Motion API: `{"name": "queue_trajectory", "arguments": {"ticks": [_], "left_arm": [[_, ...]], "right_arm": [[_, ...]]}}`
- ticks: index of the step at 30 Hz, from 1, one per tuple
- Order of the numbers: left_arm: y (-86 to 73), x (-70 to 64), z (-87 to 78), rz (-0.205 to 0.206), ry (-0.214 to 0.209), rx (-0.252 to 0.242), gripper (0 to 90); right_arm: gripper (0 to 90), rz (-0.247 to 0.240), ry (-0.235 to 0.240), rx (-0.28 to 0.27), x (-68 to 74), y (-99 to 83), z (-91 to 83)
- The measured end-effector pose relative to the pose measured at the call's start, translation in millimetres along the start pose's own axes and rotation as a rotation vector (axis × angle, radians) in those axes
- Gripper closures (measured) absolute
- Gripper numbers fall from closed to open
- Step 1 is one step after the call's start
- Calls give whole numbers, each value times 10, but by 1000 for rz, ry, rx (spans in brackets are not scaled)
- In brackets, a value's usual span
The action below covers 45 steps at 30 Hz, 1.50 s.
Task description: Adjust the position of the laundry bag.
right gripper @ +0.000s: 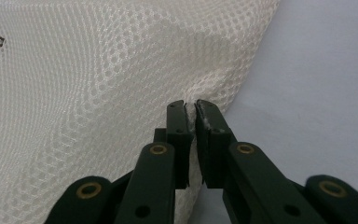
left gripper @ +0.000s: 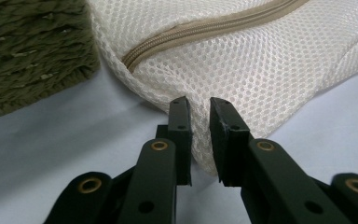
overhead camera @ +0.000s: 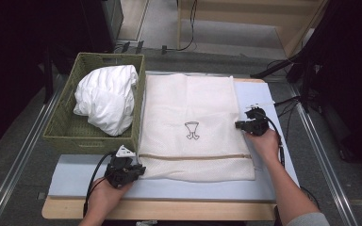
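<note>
A white mesh laundry bag (overhead camera: 193, 103) lies flat on the pale blue mat (overhead camera: 184, 189), with its tan zip (overhead camera: 193, 156) running across near the front edge. My left gripper (overhead camera: 140, 169) is at the bag's front left corner. In the left gripper view the jaws (left gripper: 199, 105) pinch the bag's corner (left gripper: 242, 60) just below the zip end (left gripper: 135, 53). My right gripper (overhead camera: 238, 125) is at the bag's right edge. In the right gripper view the jaws (right gripper: 190, 106) are shut on a thin fold of the mesh (right gripper: 98, 93).
A green woven basket (overhead camera: 61, 117) stands left of the bag, touching the mat, with a bundled white cloth (overhead camera: 108, 96) inside. Its wall (left gripper: 28, 46) is close to my left gripper. The table's wooden front edge (overhead camera: 169, 209) runs below the mat. Cables lie at the right.
</note>
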<state>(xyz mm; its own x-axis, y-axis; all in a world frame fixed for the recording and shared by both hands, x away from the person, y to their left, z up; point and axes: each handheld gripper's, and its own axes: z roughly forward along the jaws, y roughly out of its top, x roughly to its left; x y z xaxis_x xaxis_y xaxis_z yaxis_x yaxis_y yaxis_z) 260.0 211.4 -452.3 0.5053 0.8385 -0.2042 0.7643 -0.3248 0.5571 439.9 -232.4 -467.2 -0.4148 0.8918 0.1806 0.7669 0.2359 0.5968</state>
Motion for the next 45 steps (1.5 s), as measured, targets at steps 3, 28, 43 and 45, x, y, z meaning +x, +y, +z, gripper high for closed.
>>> {"name": "queue_trajectory", "arguments": {"ticks": [3, 28, 43, 45], "left_arm": [[7, 28, 1, -14, -26, 6, 837], [174, -105, 33, 84, -95, 46, 865], [244, -306, 152, 154, -163, 72, 861], [249, -317, 157, 162, -169, 76, 860]], "right_arm": [[868, 13, 14, 4, -25, 8, -8], [879, 65, -10, 13, -227, -133, -250], [871, 103, -43, -1, -419, -326, -418], [868, 109, -46, -1, -427, -335, -429]]}}
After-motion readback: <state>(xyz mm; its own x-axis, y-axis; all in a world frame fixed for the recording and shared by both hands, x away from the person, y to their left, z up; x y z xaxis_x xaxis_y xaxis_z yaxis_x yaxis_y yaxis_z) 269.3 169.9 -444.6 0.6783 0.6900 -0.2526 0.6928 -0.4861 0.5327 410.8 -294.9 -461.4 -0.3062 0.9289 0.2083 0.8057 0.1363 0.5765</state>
